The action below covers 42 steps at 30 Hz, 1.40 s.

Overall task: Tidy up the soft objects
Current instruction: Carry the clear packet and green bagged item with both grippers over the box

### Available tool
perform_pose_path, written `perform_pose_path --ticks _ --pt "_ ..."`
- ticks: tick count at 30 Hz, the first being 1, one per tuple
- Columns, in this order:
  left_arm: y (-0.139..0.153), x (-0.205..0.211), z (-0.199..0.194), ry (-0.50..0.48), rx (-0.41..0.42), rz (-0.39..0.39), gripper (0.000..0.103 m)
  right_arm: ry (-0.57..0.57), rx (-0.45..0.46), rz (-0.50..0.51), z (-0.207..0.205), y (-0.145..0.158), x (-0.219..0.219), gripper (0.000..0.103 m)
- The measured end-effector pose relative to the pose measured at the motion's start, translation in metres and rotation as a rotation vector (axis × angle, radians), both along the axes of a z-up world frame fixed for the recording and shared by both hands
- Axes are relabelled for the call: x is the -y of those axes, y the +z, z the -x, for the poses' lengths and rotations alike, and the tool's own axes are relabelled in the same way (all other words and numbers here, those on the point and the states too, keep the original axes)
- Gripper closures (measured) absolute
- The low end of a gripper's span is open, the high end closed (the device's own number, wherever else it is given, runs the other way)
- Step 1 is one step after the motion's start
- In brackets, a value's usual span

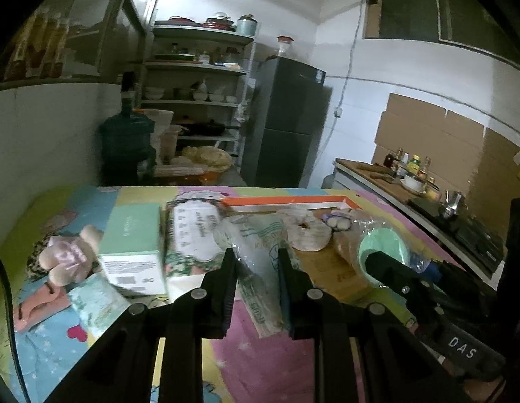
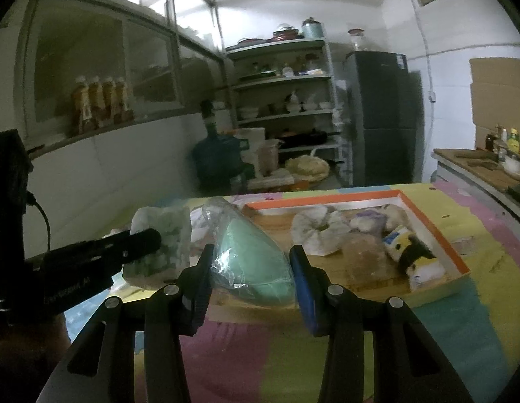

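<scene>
My left gripper (image 1: 257, 268) is shut on a soft pack in printed clear plastic (image 1: 260, 258), held above the table. In the right wrist view that pack (image 2: 160, 245) hangs from the left gripper at the left. My right gripper (image 2: 251, 262) is shut on a mint-green soft item in clear plastic (image 2: 256, 255); it also shows in the left wrist view (image 1: 384, 248). An orange-rimmed tray (image 2: 438, 231) holds a white scrunchie (image 2: 315, 230), a beige plush (image 2: 364, 255) and a yellow-and-black plush (image 2: 411, 255).
A colourful mat (image 2: 243, 352) covers the table. At its left lie a pink-bowed teddy (image 1: 70, 255), a mint-green box (image 1: 135, 245), a floral pack (image 1: 192, 231) and a pink item (image 1: 41, 305). A counter with bottles and a stove (image 1: 428, 188) is to the right.
</scene>
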<state>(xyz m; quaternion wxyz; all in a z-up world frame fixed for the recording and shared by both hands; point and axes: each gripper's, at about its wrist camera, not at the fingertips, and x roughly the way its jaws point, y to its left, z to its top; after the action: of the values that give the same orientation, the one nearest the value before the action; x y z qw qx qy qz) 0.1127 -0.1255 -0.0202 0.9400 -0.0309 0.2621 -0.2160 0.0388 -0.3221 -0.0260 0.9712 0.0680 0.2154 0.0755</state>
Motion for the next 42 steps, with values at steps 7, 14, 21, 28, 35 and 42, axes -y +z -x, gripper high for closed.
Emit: perform_pose_path --ticks 7,14,21,28,35,42 --pt "0.002 0.022 -0.006 -0.04 0.0 -0.002 0.08 -0.048 0.009 -0.011 0.0 0.001 0.02 0.058" --pt "0.002 0.037 -0.016 -0.078 -0.007 -0.007 0.08 -0.083 0.015 -0.02 -0.002 0.002 0.035 0.058" --pt "0.001 0.057 -0.026 -0.109 -0.017 -0.015 0.08 -0.122 0.019 -0.032 -0.002 0.002 0.051 0.058" --pt "0.001 0.07 -0.036 -0.129 -0.018 -0.016 0.08 -0.186 0.027 -0.045 -0.004 0.003 0.076 0.058" --pt "-0.002 0.086 -0.052 -0.141 -0.045 -0.006 0.08 -0.242 0.03 -0.062 -0.011 0.002 0.1 0.058" --pt "-0.014 0.102 -0.062 -0.151 -0.082 -0.014 0.08 -0.265 0.013 -0.086 -0.022 -0.004 0.116 0.058"
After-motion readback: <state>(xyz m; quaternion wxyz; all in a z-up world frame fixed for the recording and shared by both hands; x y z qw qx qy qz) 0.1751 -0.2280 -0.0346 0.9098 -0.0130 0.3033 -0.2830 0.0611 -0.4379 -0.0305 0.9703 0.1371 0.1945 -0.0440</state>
